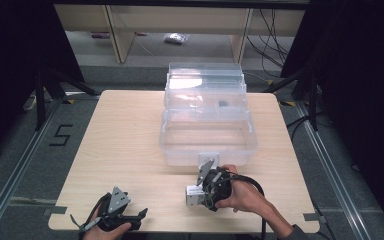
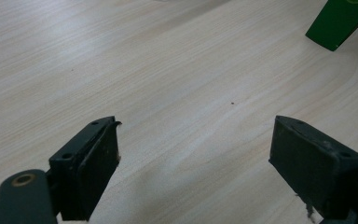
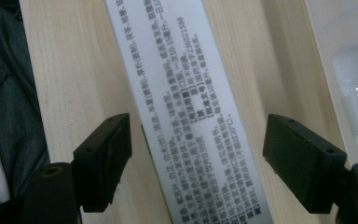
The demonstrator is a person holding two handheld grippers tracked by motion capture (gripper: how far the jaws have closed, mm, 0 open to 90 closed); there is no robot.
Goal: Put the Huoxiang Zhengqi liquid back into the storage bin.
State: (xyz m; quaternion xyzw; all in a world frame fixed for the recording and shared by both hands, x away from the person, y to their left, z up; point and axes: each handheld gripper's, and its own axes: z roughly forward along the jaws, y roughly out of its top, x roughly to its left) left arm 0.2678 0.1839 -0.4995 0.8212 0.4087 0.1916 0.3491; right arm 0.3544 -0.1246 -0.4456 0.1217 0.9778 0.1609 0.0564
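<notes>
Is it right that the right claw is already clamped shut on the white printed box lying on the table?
Not quite. The right claw straddles the white printed box on the table, but its jaws stand apart from the box, with gaps on both sides. The right gripper view shows this.

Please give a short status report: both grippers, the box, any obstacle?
Left gripper open, over bare table. Right gripper open, straddling white printed box, pads apart from it. Clear bin open beyond; nothing in the way.
</notes>
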